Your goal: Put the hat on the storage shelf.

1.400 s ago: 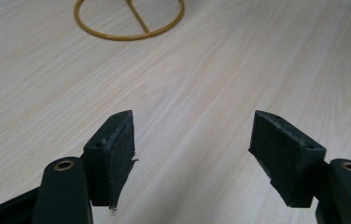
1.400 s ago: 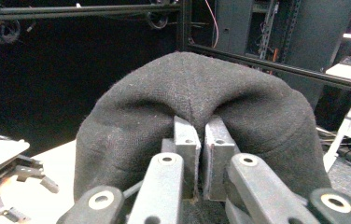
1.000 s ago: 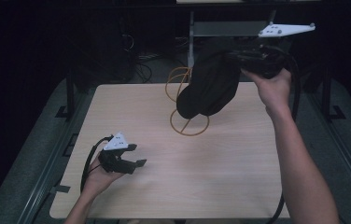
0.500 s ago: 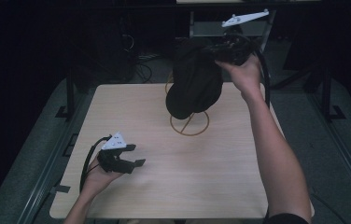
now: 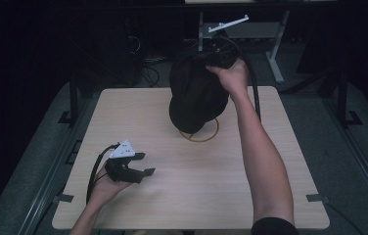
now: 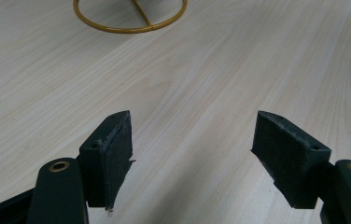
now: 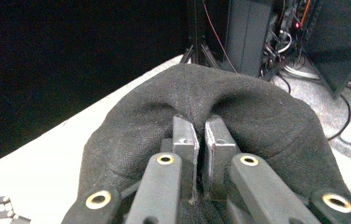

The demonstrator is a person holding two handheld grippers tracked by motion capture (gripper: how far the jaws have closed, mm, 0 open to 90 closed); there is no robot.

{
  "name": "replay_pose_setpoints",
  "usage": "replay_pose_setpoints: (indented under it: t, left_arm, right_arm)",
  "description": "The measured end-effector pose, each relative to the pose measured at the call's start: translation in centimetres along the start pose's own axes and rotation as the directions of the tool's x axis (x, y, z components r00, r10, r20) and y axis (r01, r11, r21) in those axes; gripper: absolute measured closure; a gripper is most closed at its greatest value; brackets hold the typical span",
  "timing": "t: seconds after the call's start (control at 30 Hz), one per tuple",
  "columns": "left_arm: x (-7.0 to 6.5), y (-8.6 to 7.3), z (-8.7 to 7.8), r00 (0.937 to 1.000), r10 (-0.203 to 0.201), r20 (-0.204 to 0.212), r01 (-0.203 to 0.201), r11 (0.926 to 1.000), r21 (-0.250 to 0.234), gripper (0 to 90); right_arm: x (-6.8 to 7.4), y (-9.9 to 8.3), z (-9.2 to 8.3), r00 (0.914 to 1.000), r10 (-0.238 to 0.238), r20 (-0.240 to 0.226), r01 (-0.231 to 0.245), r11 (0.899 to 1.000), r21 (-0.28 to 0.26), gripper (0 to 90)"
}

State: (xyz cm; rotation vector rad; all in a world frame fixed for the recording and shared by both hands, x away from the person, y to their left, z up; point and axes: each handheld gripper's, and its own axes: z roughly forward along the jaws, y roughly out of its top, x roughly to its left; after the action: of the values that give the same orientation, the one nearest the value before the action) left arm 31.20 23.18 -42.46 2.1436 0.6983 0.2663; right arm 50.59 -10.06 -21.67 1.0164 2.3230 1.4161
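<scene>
Black cap pinched in right gripper fingers above gold ring, left gripper fingers apart, low over table.

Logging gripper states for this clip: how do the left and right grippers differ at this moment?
The left gripper has its jaws spread wide with nothing between them; the right gripper has its jaws pinched on the fabric of a black hat. The left gripper sits low at the table's near left part, while the right gripper is raised over the far side, above the gold wire stand. Both are hand-held, with black jaws.
</scene>
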Motion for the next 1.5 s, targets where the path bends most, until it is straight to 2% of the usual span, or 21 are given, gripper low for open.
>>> replay_pose_setpoints:
  t: [0.07, 0.2, 0.3, 0.33, 0.37, 0.4, 0.47, 0.5, 0.53, 0.6, 0.83, 0.87, 1.0, 1.1, 1.17, 1.23, 1.27, 1.47, 1.5]
  left_arm:
    - [0.0, 0.0, 0.0, 1.0, 0.005, 0.001, -0.005, 1.0, -0.002, 27.9]
    - [0.0, 0.0, 0.0, 1.0, -0.002, -0.006, 0.002, 0.9997, -0.023, 28.1]
    - [0.0, 0.1, -0.1, 0.9999, -0.003, -0.016, 0.002, 0.9991, -0.041, 28.4]
    - [0.0, 0.0, -0.3, 0.9998, -0.014, -0.015, 0.013, 0.9977, -0.067, 28.6]
    - [0.0, 0.0, -0.3, 0.9998, -0.014, -0.015, 0.013, 0.9977, -0.067, 28.6]
    - [0.2, 0.0, -0.5, 0.9997, -0.018, -0.014, 0.017, 0.9969, -0.077, 28.6]
    - [0.3, 0.0, -0.5, 0.9995, -0.029, -0.009, 0.028, 0.9966, -0.078, 28.5]
    - [0.3, 0.0, -0.5, 0.9995, -0.029, -0.009, 0.028, 0.9966, -0.078, 28.5]
    - [0.3, -0.1, -0.5, 0.9993, -0.036, -0.005, 0.036, 0.9968, -0.071, 28.4]
    - [0.3, -0.1, -0.4, 0.9995, -0.031, -0.006, 0.03, 0.9976, -0.063, 28.3]
    - [0.5, -0.2, -0.6, 0.9994, -0.033, -0.01, 0.032, 0.9975, -0.063, 27.9]
    - [0.6, -0.3, -0.6, 0.9989, -0.046, -0.013, 0.045, 0.9964, -0.072, 27.7]
    - [0.8, -0.4, -1.0, 0.9985, -0.05, -0.021, 0.048, 0.9958, -0.078, 27.3]
    - [1.0, -0.4, -1.3, 0.9978, -0.061, -0.023, 0.059, 0.9944, -0.087, 27.2]
    - [1.1, -0.5, -1.3, 0.9976, -0.064, -0.026, 0.061, 0.9944, -0.086, 27.0]
    - [1.1, -0.5, -1.3, 0.9977, -0.062, -0.027, 0.059, 0.9947, -0.084, 26.9]
    - [1.1, -0.5, -1.2, 0.9976, -0.064, -0.027, 0.061, 0.9947, -0.083, 26.9]
    - [1.1, -0.5, -1.2, 0.9977, -0.061, -0.028, 0.059, 0.9949, -0.082, 26.7]
    - [1.1, -0.5, -1.3, 0.9975, -0.066, -0.027, 0.063, 0.9944, -0.085, 26.7]
  right_arm:
    - [-0.1, 0.0, 0.6, 0.9999, 0.003, 0.011, -0.003, 1.0, 0.02, 85.3]
    - [-0.3, 0.0, 1.5, 0.9991, 0.041, 0.013, -0.041, 0.999, 0.002, 84.9]
    - [-0.3, 0.1, 2.1, 0.9986, 0.047, 0.026, -0.047, 0.999, 0.004, 84.3]
    - [-0.1, 0.1, 2.7, 0.9974, 0.044, 0.057, -0.045, 0.999, 0.019, 81.2]
    - [-0.1, 0.1, 2.7, 0.9974, 0.044, 0.057, -0.045, 0.999, 0.019, 81.2]
    - [-0.1, 0.1, 3.1, 0.9964, 0.038, 0.076, -0.04, 0.999, 0.028, 76.8]
    - [0.0, 0.0, 3.9, 0.9973, 0.021, 0.07, -0.027, 0.997, 0.077, 68.0]
    - [0.0, 0.0, 3.9, 0.9973, 0.021, 0.07, -0.027, 0.997, 0.077, 68.0]
    - [0.3, -0.1, 4.7, 0.9983, 0.005, 0.057, -0.012, 0.993, 0.121, 64.8]
    - [0.7, -0.2, 5.0, 0.9979, -0.013, 0.064, 0.005, 0.993, 0.12, 61.6]
    - [0.7, -0.3, 4.5, 0.9996, 0.015, 0.025, -0.017, 0.995, 0.094, 52.4]
    - [0.7, -0.3, 4.3, 0.9996, 0.019, 0.02, -0.021, 0.996, 0.089, 52.3]
    - [0.6, -0.5, 3.7, 0.9997, 0.024, 0.01, -0.025, 0.997, 0.079, 48.9]
    - [0.4, -0.7, 3.4, 0.9999, 0.01, 0.013, -0.011, 0.998, 0.063, 47.7]
    - [0.3, -0.7, 3.1, 0.9995, 0.027, 0.014, -0.027, 0.998, 0.065, 47.1]
    - [0.3, -0.7, 3.0, 0.9996, 0.023, 0.014, -0.023, 0.998, 0.06, 47.3]
    - [0.4, -0.8, 2.6, 0.9993, 0.013, 0.034, -0.014, 0.999, 0.037, 49.3]
    - [0.2, -1.2, 2.0, 0.999, 0.033, 0.03, -0.034, 0.999, 0.024, 50.4]
    - [0.1, -1.3, 1.9, 0.9992, 0.024, 0.034, -0.024, 1.0, 0.019, 50.4]
